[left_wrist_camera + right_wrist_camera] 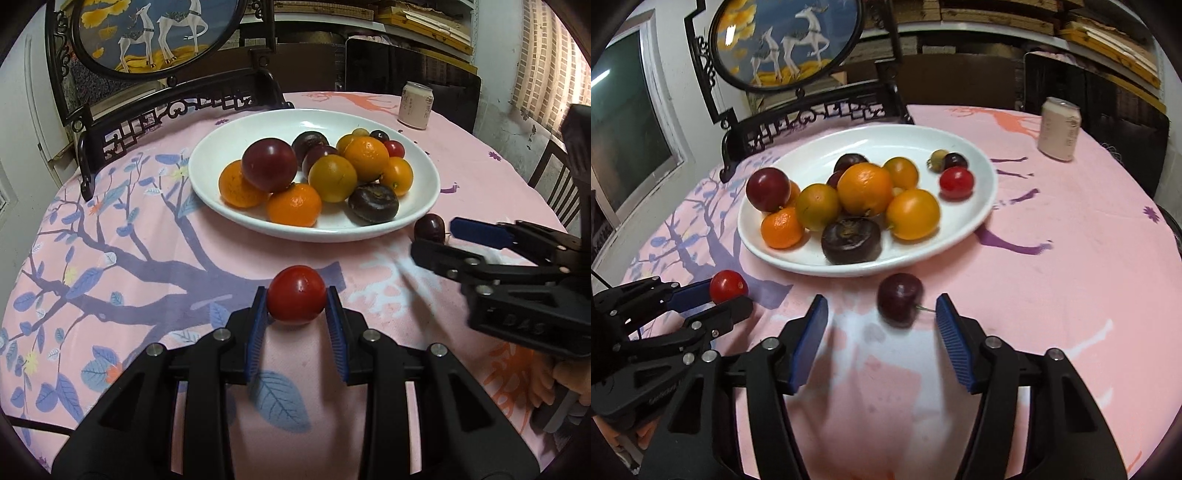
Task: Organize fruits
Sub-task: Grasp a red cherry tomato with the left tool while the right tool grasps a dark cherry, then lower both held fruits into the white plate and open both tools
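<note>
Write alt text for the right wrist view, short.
The right claw stands open around a dark cherry on the pink tablecloth, pads not touching it. At left, the left claw grips a small red tomato. Behind, a white plate holds oranges, plums and tomatoes; a can stands far right.

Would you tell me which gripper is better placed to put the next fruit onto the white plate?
Left. The left gripper is shut on the red tomato, so it need only carry it to the white plate. The right gripper is open around the dark cherry, its pads not yet touching it.
</note>
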Demonstrator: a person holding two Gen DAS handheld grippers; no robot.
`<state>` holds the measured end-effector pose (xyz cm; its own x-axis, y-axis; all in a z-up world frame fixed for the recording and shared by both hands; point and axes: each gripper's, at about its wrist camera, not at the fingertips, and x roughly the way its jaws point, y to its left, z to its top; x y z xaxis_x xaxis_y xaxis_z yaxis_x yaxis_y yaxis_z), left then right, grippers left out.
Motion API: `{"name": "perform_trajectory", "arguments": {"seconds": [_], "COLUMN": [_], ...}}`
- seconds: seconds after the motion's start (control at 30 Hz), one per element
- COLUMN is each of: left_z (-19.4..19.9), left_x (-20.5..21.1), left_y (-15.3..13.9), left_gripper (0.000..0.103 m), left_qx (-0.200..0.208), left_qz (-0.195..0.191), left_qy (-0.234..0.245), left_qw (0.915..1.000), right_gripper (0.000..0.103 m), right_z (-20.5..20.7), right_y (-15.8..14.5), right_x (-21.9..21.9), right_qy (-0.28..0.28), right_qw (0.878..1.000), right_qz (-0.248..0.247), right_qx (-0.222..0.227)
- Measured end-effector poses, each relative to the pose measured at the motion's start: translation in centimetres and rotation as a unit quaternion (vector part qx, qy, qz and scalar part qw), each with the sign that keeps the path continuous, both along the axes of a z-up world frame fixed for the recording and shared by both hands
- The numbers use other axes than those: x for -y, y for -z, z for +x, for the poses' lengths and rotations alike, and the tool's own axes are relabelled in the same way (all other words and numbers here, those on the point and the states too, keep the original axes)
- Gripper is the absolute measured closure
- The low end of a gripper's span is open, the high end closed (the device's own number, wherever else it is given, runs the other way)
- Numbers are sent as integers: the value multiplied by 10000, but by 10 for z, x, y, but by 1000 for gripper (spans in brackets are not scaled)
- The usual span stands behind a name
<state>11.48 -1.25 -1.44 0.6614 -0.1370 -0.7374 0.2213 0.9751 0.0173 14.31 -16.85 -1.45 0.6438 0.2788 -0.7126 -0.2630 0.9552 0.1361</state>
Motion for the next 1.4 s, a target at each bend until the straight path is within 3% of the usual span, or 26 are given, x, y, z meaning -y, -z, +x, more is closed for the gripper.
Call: {"name": "perform_trajectory", "arguments": {"seconds": [0.07, 0.13, 0.23, 0.7, 1.03, 1.27, 1.4], "left_z": [2, 3, 3, -4, -15, 42, 82], "left_x": [1, 2, 3, 2, 3, 0, 1], "left_y": [1, 2, 3, -4, -26, -68, -73], "left_gripper": [71, 71, 71, 71, 71, 71, 71], "left_qx": [-31, -45, -42, 153, 442, 625, 595], "left_qz": [6, 27, 56, 87, 70, 59, -124], "left_qy": [15, 39, 56, -6, 53, -117, -230], "left_qw": [10000, 10000, 10000, 9998, 9990, 9980, 9979], "right_gripper": [50, 63, 73, 73, 73, 73, 73], "right_z": [4, 5, 5, -30, -58, -8, 39], "right_y": [2, 3, 4, -12, -42, -83, -78], "right_x": [-5, -5, 0, 9, 32, 39, 25], "right_qy": [-3, -12, 21, -106, -24, 92, 100], "right_qw": [9999, 9999, 9999, 9995, 9946, 9930, 9941], "right_qz": [-112, -127, -83, 249, 837, 845, 851], "right_qx": [-61, -105, -137, 165, 619, 824, 671]}}
